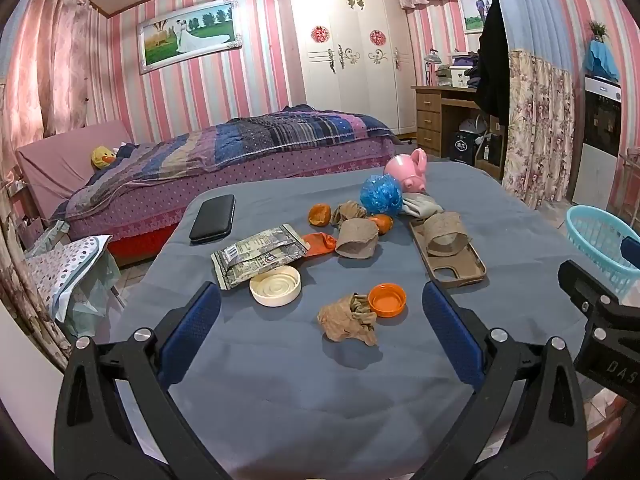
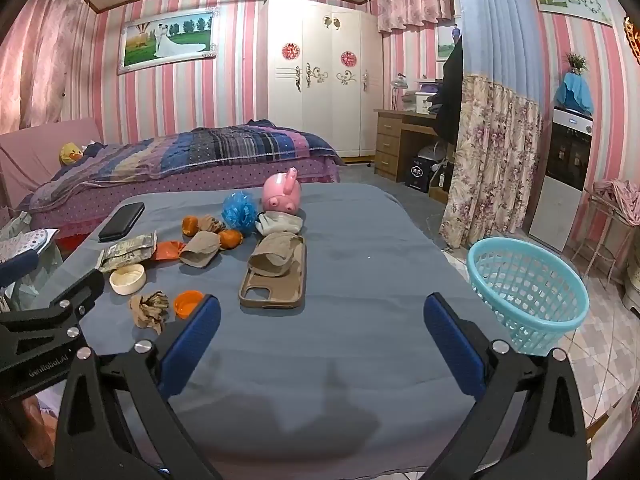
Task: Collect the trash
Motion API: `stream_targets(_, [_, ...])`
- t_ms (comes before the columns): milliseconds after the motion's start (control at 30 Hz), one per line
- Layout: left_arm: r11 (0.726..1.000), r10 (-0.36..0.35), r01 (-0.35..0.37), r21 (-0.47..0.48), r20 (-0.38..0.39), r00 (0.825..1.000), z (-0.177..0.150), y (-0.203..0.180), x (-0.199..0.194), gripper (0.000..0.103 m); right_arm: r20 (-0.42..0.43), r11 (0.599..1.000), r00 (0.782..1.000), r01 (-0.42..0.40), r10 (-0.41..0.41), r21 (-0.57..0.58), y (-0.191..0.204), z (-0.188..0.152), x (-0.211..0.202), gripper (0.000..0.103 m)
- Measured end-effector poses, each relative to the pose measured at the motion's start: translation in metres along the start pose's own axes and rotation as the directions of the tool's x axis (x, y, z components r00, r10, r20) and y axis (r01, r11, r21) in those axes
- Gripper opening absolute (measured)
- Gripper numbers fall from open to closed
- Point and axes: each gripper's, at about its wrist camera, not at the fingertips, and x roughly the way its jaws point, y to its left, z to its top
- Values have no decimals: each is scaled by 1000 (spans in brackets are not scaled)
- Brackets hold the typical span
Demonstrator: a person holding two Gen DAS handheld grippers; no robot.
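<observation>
Nothing is gathered yet, by the look of it: both tools hover over the near edge of the blue-clothed counter (image 1: pixel 280 392) with the litter ahead. The left hand-held gripper (image 1: pixel 320 322) stands wide and empty, and the crumpled brown paper wad (image 1: pixel 348 320) lies just beyond its fingertips, roughly centred between them. A sensible opening move would be to reach forward, close on that wad and carry it across to the basket.

Working left to right across the counter: a smooth black case (image 1: pixel 213 219), a creased foil wrapper (image 1: pixel 256 254), a ridged cream lid (image 1: pixel 275 285), a limp orange balloon scrap (image 1: pixel 320 242), the soft wad with a shallow orange cap (image 1: pixel 387 299) touching it, a squashed cardboard tube (image 1: pixel 357 241), dried orange peels (image 1: pixel 319 214), a frilly blue mesh ball (image 1: pixel 381 195), a glossy pink pig toy (image 1: pixel 408 172), and a tan phone case (image 1: pixel 456 268) with a second flattened tube resting on it.

The right hand-held gripper (image 2: pixel 320 334) is likewise wide and empty over bare cloth. Off the counter's right edge stands the turquoise lattice basket (image 2: pixel 528 292), apparently empty.
</observation>
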Motion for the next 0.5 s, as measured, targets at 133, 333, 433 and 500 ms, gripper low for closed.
stream_targets(133, [1000, 1, -1, 3, 0, 1000, 0, -1, 0, 98, 1, 1000, 1000, 1, -1, 0, 0, -1, 0, 99])
stream_targets(333, [1000, 1, -1, 5, -1, 1000, 0, -2, -1, 98, 1, 1000, 1000, 5, -5, -1, 0, -1, 0, 99])
stream_targets(433, [1000, 2, -2, 5, -1, 1000, 0, -2, -1, 98, 2, 1000, 1000, 5, -5, -2, 0, -1, 0, 99])
stream_targets(500, [1000, 3, -3, 6, 0, 1000, 0, -2, -1, 98, 3, 1000, 1000, 4, -4, -3, 0, 0, 0, 99])
